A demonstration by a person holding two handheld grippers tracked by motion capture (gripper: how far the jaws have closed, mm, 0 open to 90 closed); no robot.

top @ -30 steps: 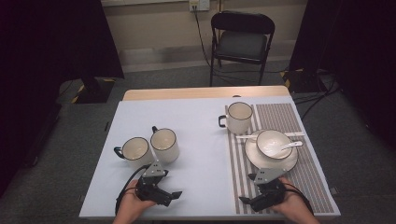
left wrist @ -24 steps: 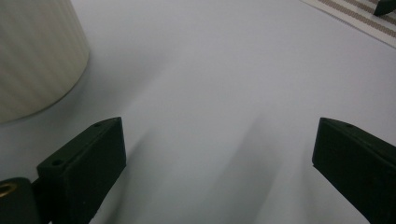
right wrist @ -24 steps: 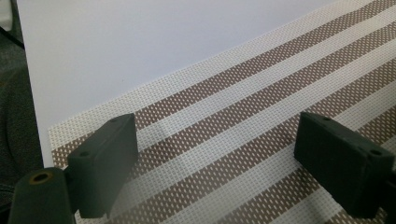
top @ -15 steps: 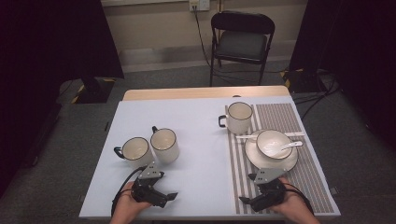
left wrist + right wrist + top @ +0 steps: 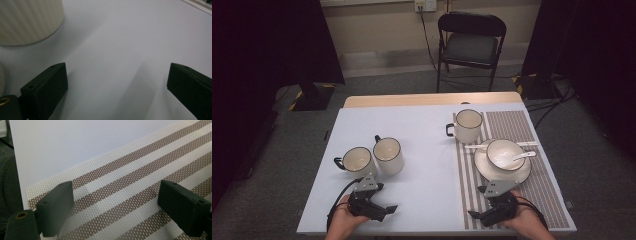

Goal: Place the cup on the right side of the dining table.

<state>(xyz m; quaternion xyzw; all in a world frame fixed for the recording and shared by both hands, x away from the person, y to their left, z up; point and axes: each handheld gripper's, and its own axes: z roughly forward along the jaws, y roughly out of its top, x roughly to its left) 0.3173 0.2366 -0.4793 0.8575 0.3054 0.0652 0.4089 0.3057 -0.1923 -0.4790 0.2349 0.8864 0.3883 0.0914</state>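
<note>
A black folding chair (image 5: pixel 471 44) stands beyond the table (image 5: pixel 427 102) against a pale wall (image 5: pixel 377 20). Dark curtains (image 5: pixel 267 45) hang either side, and cables (image 5: pixel 552 100) trail across grey carpet (image 5: pixel 287 145).

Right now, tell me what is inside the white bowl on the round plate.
A white spoon lies in the white bowl, its handle over the rim. The bowl rests on the round plate; the plate's centre is covered.

My left gripper (image 5: pixel 384 209) and right gripper (image 5: pixel 475 216) were black, each topped with a grey three-cornered plate and trailing a black cable. My jaws were flat, matte black blocks with small screw holes, and a brass-coloured ring sat near each left jaw's base
</note>
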